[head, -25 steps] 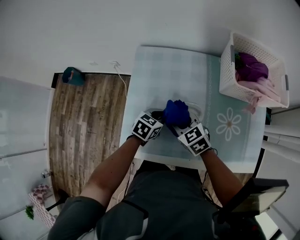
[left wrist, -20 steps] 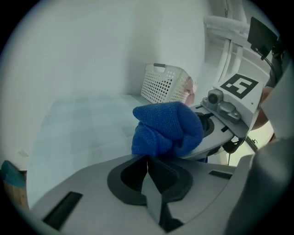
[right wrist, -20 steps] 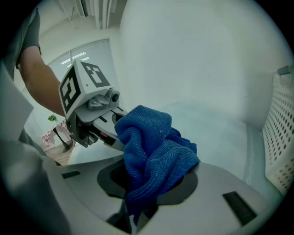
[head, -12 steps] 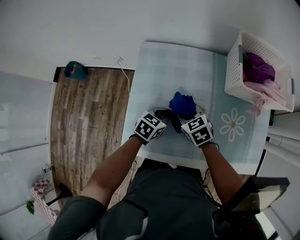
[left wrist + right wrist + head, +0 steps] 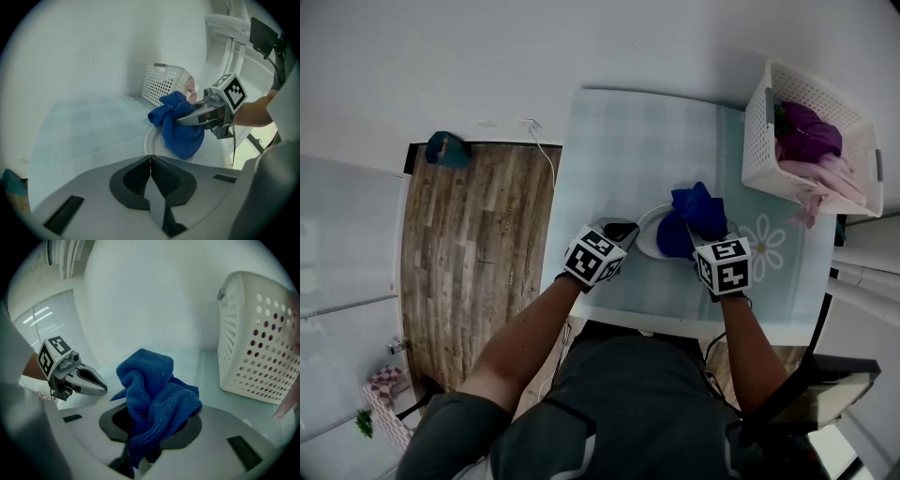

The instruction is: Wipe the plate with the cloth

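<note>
A white plate [image 5: 648, 236] lies on the table near its front edge. My left gripper [image 5: 623, 231] is shut, its tips [image 5: 150, 158] at the plate's [image 5: 153, 140] left rim; I cannot tell whether they pinch it. My right gripper [image 5: 699, 234] is shut on a bunched blue cloth [image 5: 692, 217], which hangs onto the right side of the plate. In the right gripper view the cloth [image 5: 151, 399] fills the jaws and hides the fingertips [image 5: 140, 453]. In the left gripper view the cloth [image 5: 180, 133] hangs from the right gripper [image 5: 180, 122] onto the plate.
A white perforated basket [image 5: 811, 141] holding purple and pink fabric stands at the table's back right, close to the right gripper. The table wears a pale checked cover [image 5: 628, 150] with a daisy print [image 5: 759, 248]. Wooden floor [image 5: 473, 244] lies to the left.
My right gripper has carried the blue cloth rightward across the plate, uncovering its left half. The left gripper has stayed at the plate's left rim.
</note>
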`<state>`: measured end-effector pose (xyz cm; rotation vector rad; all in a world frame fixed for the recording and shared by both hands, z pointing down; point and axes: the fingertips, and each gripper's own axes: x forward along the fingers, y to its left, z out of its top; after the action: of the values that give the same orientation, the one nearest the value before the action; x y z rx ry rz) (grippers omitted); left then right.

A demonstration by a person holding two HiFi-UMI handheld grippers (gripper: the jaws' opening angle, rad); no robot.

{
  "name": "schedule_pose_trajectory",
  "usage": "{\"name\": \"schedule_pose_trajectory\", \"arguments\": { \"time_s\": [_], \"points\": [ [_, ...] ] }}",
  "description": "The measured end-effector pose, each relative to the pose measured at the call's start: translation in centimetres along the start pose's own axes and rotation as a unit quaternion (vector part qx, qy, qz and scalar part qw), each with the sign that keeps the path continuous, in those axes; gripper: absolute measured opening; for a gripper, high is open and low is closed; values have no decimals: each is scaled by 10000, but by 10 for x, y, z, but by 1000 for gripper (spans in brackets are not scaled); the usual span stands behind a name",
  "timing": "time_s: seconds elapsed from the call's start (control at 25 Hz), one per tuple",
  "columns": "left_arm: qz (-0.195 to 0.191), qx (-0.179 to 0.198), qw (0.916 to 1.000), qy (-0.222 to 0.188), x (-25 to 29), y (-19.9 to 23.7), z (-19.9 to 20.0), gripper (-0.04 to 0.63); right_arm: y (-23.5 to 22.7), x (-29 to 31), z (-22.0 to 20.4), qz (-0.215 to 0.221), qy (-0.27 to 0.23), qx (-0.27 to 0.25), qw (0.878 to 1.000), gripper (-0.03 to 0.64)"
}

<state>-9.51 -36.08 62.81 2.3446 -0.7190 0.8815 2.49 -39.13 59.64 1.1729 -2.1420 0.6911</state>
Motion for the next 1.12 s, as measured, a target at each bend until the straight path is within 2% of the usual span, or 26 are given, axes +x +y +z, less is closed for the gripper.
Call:
{"name": "schedule_pose_trajectory", "arguments": {
  "time_s": [0.12,0.2,0.28,0.4,0.44,0.52,0.68,0.96,1.12],
  "points": [
    [19,-17,10000,-2,1,0,0,11,-17,-18,-4,-385,-104,121,9991,126],
    [45,-14,10000,-2,1,0,0,11,-8,-28,2,-359,-257,90,9990,126],
    [92,-14,10000,-9,1,1,0,11,30,-26,11,161,-356,-231,9990,126],
    [128,-78,9999,-19,2,3,1,11,101,-4,10,1091,-196,-713,9913,126],
    [133,-89,9999,-22,2,4,1,9,117,6,4,1286,-97,-751,9888,126],
    [153,-74,9999,-29,2,6,2,9,129,21,-6,1397,58,-786,9871,126],
    [183,-17,9998,-1,4,5,5,11,98,23,-17,1083,160,-802,9907,126],
    [337,51,9994,90,3,5,3,11,22,-9,-41,348,275,117,9989,127],
    [396,41,9991,119,3,5,3,9,1,-23,-43,237,227,309,9990,127]
  ]
}}
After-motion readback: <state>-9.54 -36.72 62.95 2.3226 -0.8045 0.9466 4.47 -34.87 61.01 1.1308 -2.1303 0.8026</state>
